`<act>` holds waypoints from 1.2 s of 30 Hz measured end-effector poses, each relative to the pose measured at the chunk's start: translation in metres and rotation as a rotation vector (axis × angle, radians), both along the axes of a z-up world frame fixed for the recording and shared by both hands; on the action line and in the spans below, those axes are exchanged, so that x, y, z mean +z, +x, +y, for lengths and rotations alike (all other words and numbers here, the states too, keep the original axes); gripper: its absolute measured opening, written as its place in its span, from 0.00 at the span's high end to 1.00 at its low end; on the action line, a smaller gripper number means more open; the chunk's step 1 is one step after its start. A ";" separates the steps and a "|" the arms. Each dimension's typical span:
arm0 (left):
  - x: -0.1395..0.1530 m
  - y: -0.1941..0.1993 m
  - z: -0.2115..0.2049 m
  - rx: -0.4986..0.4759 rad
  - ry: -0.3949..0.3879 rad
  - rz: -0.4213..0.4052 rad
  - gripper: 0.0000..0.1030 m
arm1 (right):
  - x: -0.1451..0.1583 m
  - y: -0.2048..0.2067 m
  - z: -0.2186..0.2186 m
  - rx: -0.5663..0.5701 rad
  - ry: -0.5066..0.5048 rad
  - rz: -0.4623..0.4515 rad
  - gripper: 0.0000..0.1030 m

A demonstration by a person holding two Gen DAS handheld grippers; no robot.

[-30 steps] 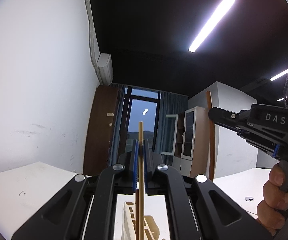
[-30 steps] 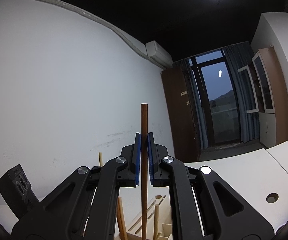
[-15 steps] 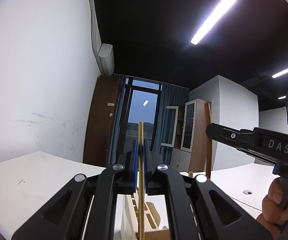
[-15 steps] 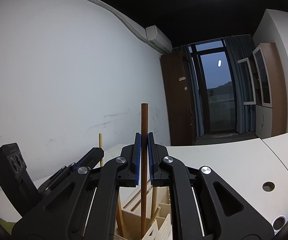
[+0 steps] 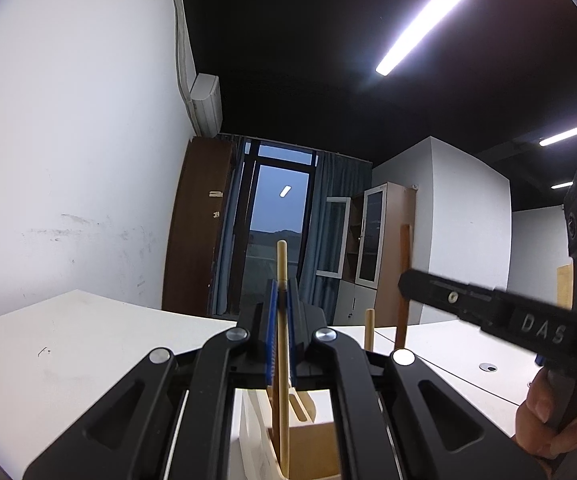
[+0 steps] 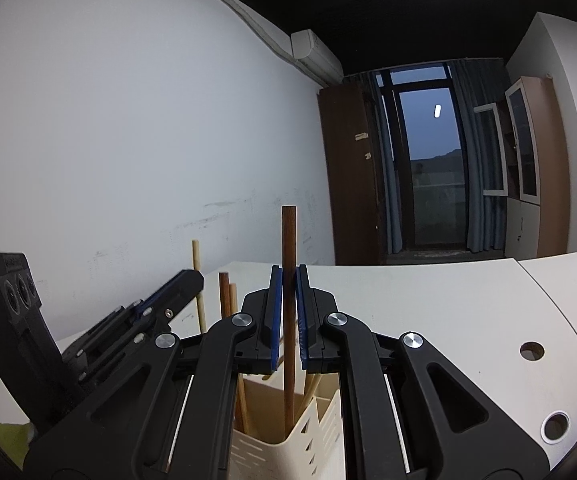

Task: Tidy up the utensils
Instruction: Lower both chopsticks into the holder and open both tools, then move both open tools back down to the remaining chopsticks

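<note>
In the left wrist view, your left gripper [image 5: 281,300] is clenched on a light wooden stick [image 5: 282,360], its blue pads [image 5: 271,332] pressed to both sides of the shaft. The stick stands upright, its rounded top rising above the fingertips and its lower end reaching down into a compartment of the cream utensil holder [image 5: 256,432] directly below. The holder stands on the white table [image 5: 68,352]. To the right, your right gripper [image 5: 404,280] crosses the view with a dark brown stick [image 5: 403,280] in its tip, and your right hand [image 5: 544,416] wraps its handle. A short pale stick end [image 5: 369,330] pokes up between the two grippers.

In the right wrist view, your right gripper [image 6: 288,300] is closed tight on the dark brown stick [image 6: 289,300], held upright between the blue pads [image 6: 275,312]. Its flat top stands well above the fingertips, and its lower end dips inside the slotted cream utensil holder [image 6: 272,452]. Other wooden sticks [image 6: 226,304] already lean in the compartment to the left. Your left gripper [image 6: 194,280] enters from the left, carrying the light wooden stick [image 6: 196,276] just beside the holder's far side. The white table [image 6: 448,320] stretches to the right, with round cable holes [image 6: 531,351] near its edge.
</note>
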State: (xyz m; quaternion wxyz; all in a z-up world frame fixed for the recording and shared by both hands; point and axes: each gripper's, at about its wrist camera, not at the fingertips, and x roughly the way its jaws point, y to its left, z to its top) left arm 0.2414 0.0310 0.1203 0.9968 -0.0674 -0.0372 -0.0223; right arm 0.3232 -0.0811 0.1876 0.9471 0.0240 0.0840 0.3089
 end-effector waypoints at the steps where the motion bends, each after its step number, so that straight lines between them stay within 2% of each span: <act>1: 0.000 -0.001 0.001 -0.005 -0.003 0.005 0.96 | -0.001 0.002 0.000 0.000 -0.004 0.006 0.94; 11: -0.003 -0.001 0.007 -0.037 -0.013 0.051 0.96 | -0.012 0.005 0.005 -0.017 -0.035 0.051 0.92; 15: -0.004 -0.002 0.010 -0.035 -0.018 0.066 0.90 | -0.013 0.003 0.003 -0.022 -0.042 0.069 0.81; 19: -0.002 -0.008 0.016 -0.034 -0.031 0.068 0.89 | -0.013 0.003 0.001 -0.029 -0.043 0.075 0.80; 23: -0.002 -0.018 0.021 -0.032 -0.034 0.070 0.82 | -0.020 -0.005 -0.001 -0.037 -0.048 0.078 0.80; 25: -0.002 -0.022 0.023 -0.033 -0.036 0.080 0.82 | -0.021 -0.008 -0.002 -0.042 -0.050 0.082 0.75; 36: 0.000 -0.045 0.025 -0.020 -0.021 0.166 0.75 | -0.024 -0.029 -0.010 -0.073 -0.076 0.116 0.64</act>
